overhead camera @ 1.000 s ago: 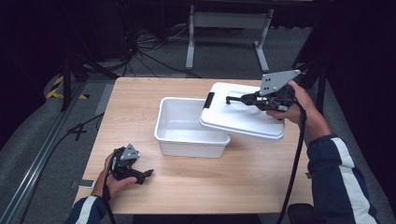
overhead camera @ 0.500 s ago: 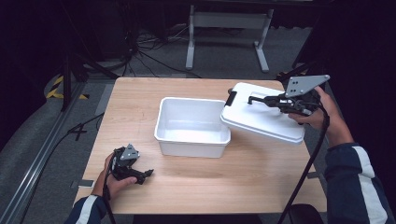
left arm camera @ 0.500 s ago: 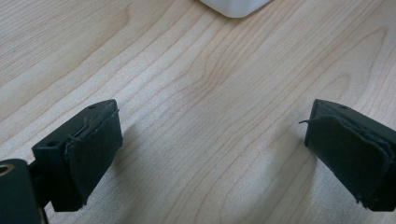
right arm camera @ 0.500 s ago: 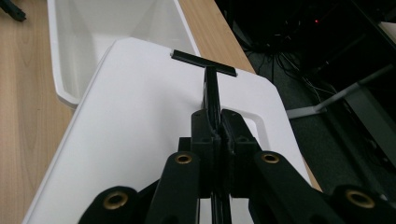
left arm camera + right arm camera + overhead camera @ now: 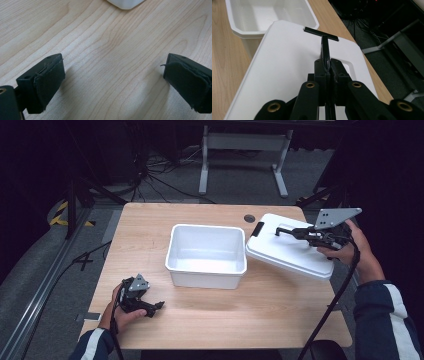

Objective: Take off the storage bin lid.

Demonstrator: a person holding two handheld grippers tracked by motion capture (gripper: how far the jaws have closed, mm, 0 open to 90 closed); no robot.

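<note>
The right gripper [image 5: 300,232] is clamped on the black handle [image 5: 325,47] of the white lid [image 5: 287,251], jaws pressed together on the thin handle bar. The lid is carried tilted, off to the right of the white bin [image 5: 207,255] and above the right part of the table [image 5: 150,230] — its left edge sits close to the bin's right rim, though contact cannot be confirmed. The bin stands open and appears empty at mid-table.

The left gripper [image 5: 150,308] rests low on the table near the front-left corner, jaws wide apart, holding nothing; its own view shows bare wood between the 2 pads [image 5: 48,85].

Step in hand, as judged: lid removal — the lid is off the bin but not yet set down. The next move calls for lowering the lid flat onto free table surface right of the bin, keeping it clear of the table edge, then releasing the handle.
</note>
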